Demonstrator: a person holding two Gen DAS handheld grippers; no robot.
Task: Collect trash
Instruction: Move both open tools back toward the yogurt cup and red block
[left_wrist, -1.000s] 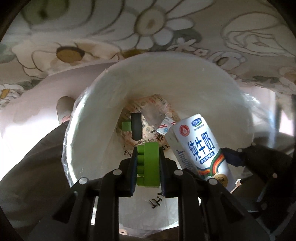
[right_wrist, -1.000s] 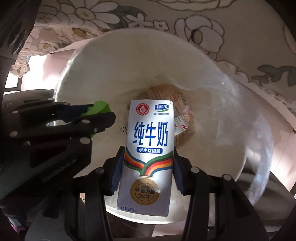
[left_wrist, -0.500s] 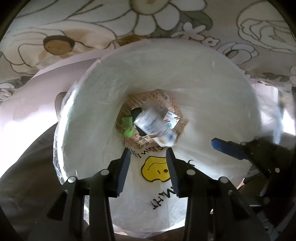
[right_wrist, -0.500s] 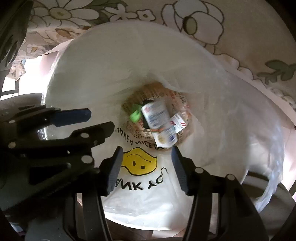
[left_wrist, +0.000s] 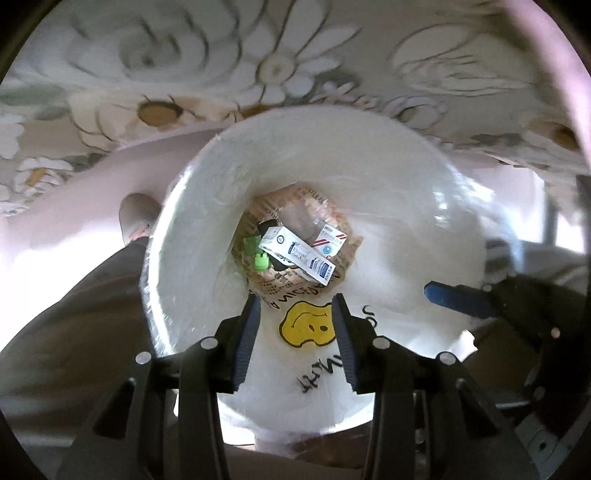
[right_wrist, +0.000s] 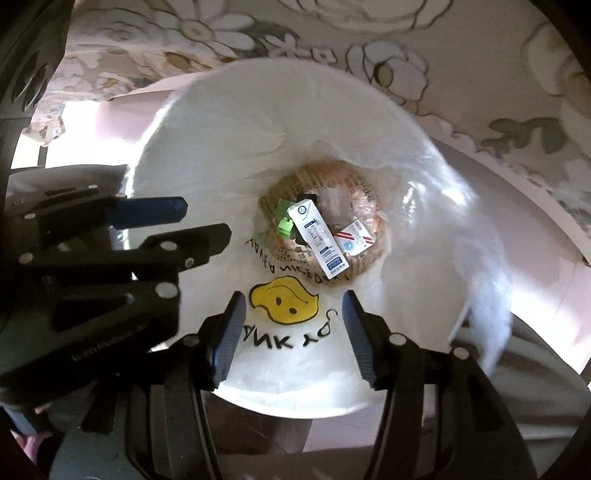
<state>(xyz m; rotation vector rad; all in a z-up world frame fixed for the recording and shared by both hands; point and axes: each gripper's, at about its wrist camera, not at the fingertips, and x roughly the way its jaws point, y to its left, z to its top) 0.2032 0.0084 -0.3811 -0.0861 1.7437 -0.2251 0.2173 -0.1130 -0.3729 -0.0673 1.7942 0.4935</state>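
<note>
At the bottom of each wrist view the dark claw arms fill the foreground, their roots cut off by the frame edge. The left gripper (left_wrist: 295, 306) has its jaws parted, with nothing between them; the right gripper (right_wrist: 293, 306) stands a little wider and is likewise empty. Both hang above the mouth of a white bag (left_wrist: 207, 236) that lines a bin; the bin itself is hidden under the plastic. A yellow smiley (left_wrist: 308, 325) and dark lettering show through the near wall, the letters reversed and partly covered by the fingers.

Deep inside, on printed paper at the bottom, the carton (left_wrist: 297, 254) lies on its side. A smaller box (left_wrist: 330, 240) with red stripes lies just beside it, and a green block (left_wrist: 260, 262) sits at its other side. Something black lies under the carton, too hidden to identify.

Beyond the rim a flowered cloth (left_wrist: 277, 66) is blurred. At the left a shoe (left_wrist: 138, 214) shows, half behind the bag.
</note>
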